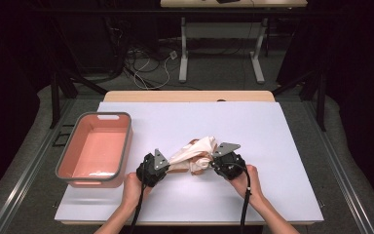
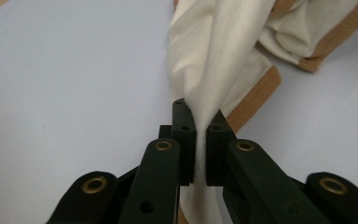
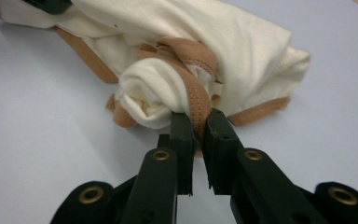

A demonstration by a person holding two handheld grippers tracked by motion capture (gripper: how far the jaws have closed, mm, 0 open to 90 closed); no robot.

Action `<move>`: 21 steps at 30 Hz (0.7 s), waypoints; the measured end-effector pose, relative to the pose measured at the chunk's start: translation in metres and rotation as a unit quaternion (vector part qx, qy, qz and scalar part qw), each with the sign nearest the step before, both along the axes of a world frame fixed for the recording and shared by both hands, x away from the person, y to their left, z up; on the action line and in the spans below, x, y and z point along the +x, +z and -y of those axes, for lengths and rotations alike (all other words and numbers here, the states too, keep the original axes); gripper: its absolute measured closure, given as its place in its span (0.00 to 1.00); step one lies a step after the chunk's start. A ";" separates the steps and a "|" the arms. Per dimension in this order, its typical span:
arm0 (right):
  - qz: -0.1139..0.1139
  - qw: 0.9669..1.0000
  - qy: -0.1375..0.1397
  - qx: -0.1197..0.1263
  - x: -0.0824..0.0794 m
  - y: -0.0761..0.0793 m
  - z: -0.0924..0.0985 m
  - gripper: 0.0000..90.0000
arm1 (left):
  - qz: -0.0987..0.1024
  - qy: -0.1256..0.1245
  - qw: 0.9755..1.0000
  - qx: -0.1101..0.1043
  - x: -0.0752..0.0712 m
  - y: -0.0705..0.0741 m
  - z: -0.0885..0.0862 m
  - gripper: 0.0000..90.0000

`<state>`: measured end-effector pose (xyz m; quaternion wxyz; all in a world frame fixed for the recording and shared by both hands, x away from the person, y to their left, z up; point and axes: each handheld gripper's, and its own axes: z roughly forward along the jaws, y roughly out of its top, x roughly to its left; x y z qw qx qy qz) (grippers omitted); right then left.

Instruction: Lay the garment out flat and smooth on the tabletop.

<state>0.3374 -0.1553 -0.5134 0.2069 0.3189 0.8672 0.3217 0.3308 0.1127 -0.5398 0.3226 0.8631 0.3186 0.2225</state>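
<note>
A crumpled cream cloth with tan trim (image 1: pixel 195 153) lies on the white table top (image 1: pixel 253 131) near its front middle. My left gripper (image 1: pixel 161 165) is at the cloth's left end, and its jaws are shut on a pulled-up fold of the cream cloth (image 2: pixel 214 70), with the gripper (image 2: pixel 199 140) pinching it tight. My right gripper (image 1: pixel 217 162) is at the cloth's right end. There the gripper (image 3: pixel 198 128) is shut on a tan strap (image 3: pixel 193 88) that wraps a rolled part of the cloth (image 3: pixel 242 51).
A pink bin with a grey rim (image 1: pixel 96 148) stands on the table's left side, open side up, nothing visible inside. A person's hands (image 1: pixel 251 183) come in from the front edge. Beyond the table are desk legs (image 1: pixel 183 48) and cables on the floor.
</note>
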 end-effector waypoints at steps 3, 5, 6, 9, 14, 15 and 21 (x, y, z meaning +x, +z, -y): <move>0.007 1.000 -0.010 -0.007 0.000 0.002 0.005 0.93 | 0.004 0.009 1.000 -0.001 0.000 0.002 -0.002 0.95; 0.010 1.000 -0.019 -0.013 0.001 0.003 0.010 0.93 | 0.005 0.012 1.000 0.001 0.001 0.002 -0.004 0.95; 0.012 1.000 -0.023 -0.016 0.003 0.002 0.012 0.93 | 0.004 0.014 1.000 0.001 0.002 0.001 -0.004 0.94; -0.003 0.999 -0.037 -0.027 0.008 -0.002 0.017 0.92 | -0.001 0.014 1.000 0.001 0.002 0.000 -0.004 0.90; -0.021 0.999 -0.031 -0.033 0.011 -0.004 0.018 0.74 | -0.003 0.006 1.000 0.003 0.002 0.000 -0.005 0.79; -0.021 0.999 -0.030 -0.029 0.010 -0.003 0.017 0.67 | -0.004 0.004 1.000 0.003 0.002 0.000 -0.006 0.78; -0.011 1.000 0.005 -0.012 0.001 0.007 0.006 0.47 | -0.008 -0.007 1.000 0.002 0.000 0.000 -0.005 0.68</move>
